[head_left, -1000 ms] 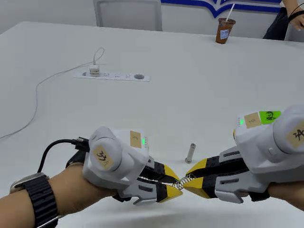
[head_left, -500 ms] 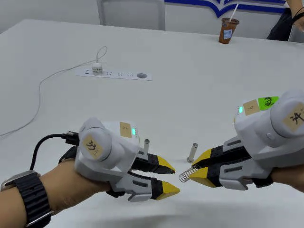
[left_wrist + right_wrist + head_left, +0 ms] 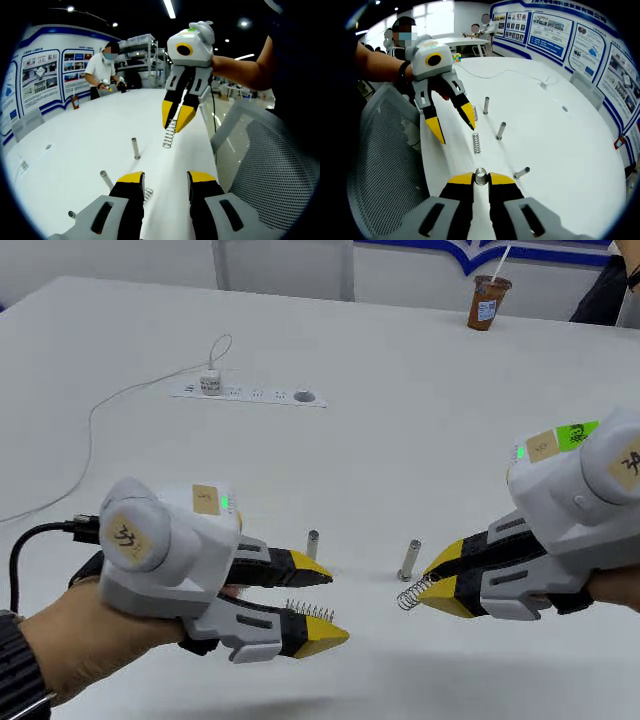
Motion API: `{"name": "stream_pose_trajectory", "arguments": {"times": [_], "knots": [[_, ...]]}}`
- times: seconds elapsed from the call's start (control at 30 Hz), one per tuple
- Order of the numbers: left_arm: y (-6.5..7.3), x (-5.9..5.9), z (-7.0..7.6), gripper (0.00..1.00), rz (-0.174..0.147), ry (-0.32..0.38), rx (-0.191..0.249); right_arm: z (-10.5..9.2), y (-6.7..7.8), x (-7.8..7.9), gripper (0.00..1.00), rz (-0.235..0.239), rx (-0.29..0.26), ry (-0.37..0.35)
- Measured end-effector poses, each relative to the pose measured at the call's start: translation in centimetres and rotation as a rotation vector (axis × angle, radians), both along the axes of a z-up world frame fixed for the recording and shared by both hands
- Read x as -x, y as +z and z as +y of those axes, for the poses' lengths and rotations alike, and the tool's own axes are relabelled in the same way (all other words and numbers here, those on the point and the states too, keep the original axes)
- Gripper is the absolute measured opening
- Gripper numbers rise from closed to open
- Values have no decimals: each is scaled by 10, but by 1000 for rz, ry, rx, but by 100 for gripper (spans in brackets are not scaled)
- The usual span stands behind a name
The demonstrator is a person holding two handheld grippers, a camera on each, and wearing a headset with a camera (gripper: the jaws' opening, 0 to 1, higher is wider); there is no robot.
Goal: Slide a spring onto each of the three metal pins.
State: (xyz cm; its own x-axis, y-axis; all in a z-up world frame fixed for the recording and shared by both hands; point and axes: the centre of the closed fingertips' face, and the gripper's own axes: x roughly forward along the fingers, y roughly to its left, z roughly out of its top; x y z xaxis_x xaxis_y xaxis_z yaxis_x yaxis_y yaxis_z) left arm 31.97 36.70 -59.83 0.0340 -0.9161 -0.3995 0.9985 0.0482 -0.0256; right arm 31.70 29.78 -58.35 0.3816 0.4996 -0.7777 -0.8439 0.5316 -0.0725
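Pulled apart — left gripper (image 3: 338, 607) jaws wide, right gripper (image 3: 428, 589) pinching the spring (image 3: 408, 595) — room between.

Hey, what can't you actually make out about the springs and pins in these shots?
Held spring, head view: jaws of the right gripper cover its gripped end.
Loose spring, head view: the lower jaw of the left gripper hides part of it.
Third pin, left gripper view: small, beside the gripper body; pose unclear.
Cup label, head view: too small to read.
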Motion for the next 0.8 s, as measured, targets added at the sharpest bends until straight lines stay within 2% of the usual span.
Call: {"name": "stream_pose_trajectory", "arguments": {"times": [0.13, 0.43, 0.63, 0.8], "knots": [[1, -4, 13, 38, 13, 48, 11, -5, 2, -3, 12, 3, 22, 7], [1, -12, 37, 43, 21, 140, 30, -11, 9, -11, 12, -4, 54, 15], [-4, -17, 58, 47, 33, 206, 22, -19, 14, -18, 12, -9, 72, 9], [-8, -21, 74, 50, 49, 264, 32, -24, 18, -24, 12, -17, 91, 3]]}}
